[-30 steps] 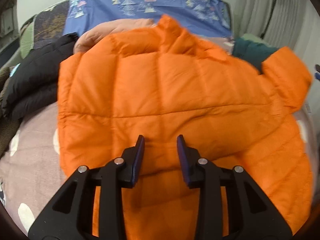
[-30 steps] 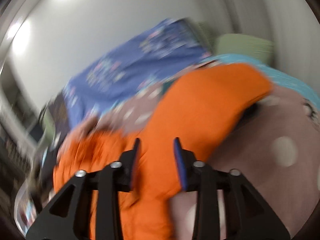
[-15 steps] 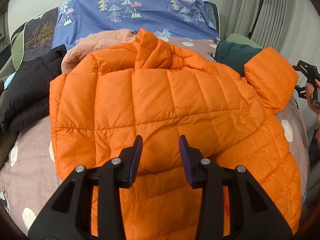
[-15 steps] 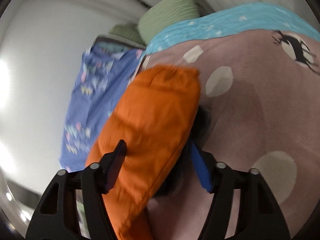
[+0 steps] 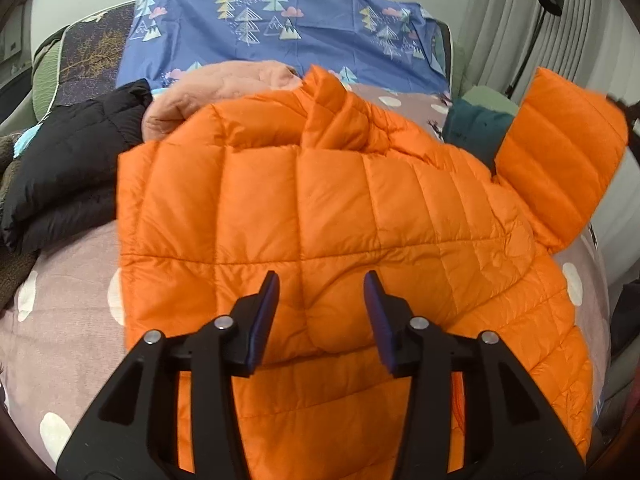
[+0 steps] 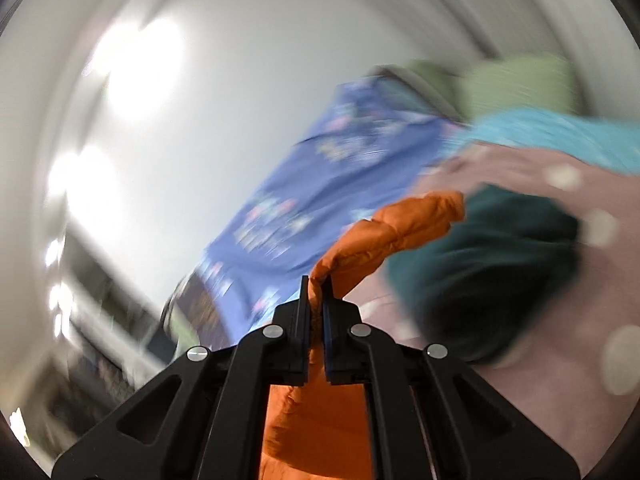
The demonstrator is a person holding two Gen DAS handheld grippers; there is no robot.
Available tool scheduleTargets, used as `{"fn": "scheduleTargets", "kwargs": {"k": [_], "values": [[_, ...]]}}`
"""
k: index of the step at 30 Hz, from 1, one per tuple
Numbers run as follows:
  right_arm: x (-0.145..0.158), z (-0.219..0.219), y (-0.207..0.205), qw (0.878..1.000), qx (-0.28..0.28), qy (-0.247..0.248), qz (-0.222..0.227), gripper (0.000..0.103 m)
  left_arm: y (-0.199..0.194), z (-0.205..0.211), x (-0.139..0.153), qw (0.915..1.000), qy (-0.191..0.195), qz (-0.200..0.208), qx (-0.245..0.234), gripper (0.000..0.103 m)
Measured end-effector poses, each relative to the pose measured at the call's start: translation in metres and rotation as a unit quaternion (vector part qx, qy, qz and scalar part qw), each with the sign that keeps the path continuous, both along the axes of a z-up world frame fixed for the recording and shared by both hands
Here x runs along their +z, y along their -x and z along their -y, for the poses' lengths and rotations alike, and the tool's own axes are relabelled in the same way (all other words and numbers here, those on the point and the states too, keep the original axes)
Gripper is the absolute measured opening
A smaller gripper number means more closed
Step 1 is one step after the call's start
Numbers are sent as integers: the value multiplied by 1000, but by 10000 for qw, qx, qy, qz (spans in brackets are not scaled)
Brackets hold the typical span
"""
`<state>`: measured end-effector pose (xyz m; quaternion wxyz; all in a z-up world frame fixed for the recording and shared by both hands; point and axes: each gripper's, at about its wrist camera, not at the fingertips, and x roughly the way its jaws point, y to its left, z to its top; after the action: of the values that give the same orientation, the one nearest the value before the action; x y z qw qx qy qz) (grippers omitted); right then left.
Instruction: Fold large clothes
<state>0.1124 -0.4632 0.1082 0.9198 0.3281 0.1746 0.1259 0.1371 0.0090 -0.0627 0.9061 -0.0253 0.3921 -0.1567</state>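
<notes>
Up top — orange jacket sleeve (image 6: 400, 232) between right gripper (image 6: 316, 284) fingers (image 6: 305, 300).

The puffer jacket (image 5: 320, 216) lies spread on the bed (image 5: 68, 300), its right sleeve (image 5: 560, 160) lifted off the cover. A black coat (image 5: 72, 164) lies to its left, a fleece garment (image 5: 224, 88) behind it, a folded dark garment (image 5: 472, 132) behind the sleeve, and a patterned sheet (image 5: 288, 28) at the head.

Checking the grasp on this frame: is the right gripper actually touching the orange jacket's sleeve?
Touching. In the right wrist view, the right gripper has its jaws closed on a pinch of the orange jacket sleeve, with fabric squeezed between the fingers.
</notes>
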Motion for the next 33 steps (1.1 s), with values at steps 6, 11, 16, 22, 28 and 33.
{"fn": "scheduleTargets", "kwargs": {"k": [6, 11, 16, 22, 28, 33], "values": [[1, -171, 3, 9797, 1192, 1589, 275, 5, 8, -37, 16, 9985, 403, 149, 332, 54], [-60, -265, -6, 9558, 1854, 2275, -167, 51, 19, -71, 28, 9927, 1083, 175, 509, 74], [-109, -312, -2, 9282, 2589, 2560, -772, 55, 22, -89, 25, 9832, 1774, -43, 416, 81], [-131, -310, 13, 9233, 2539, 2634, -1171, 60, 8, -79, 3, 9814, 1843, -467, 265, 86], [-154, -301, 31, 9156, 2651, 2677, -1406, 62, 10, -71, -2, 9727, 2238, -615, 88, 86], [-166, -313, 20, 9121, 2670, 2637, -1651, 62, 19, -73, 10, 9671, 2497, -482, -66, 89]]}}
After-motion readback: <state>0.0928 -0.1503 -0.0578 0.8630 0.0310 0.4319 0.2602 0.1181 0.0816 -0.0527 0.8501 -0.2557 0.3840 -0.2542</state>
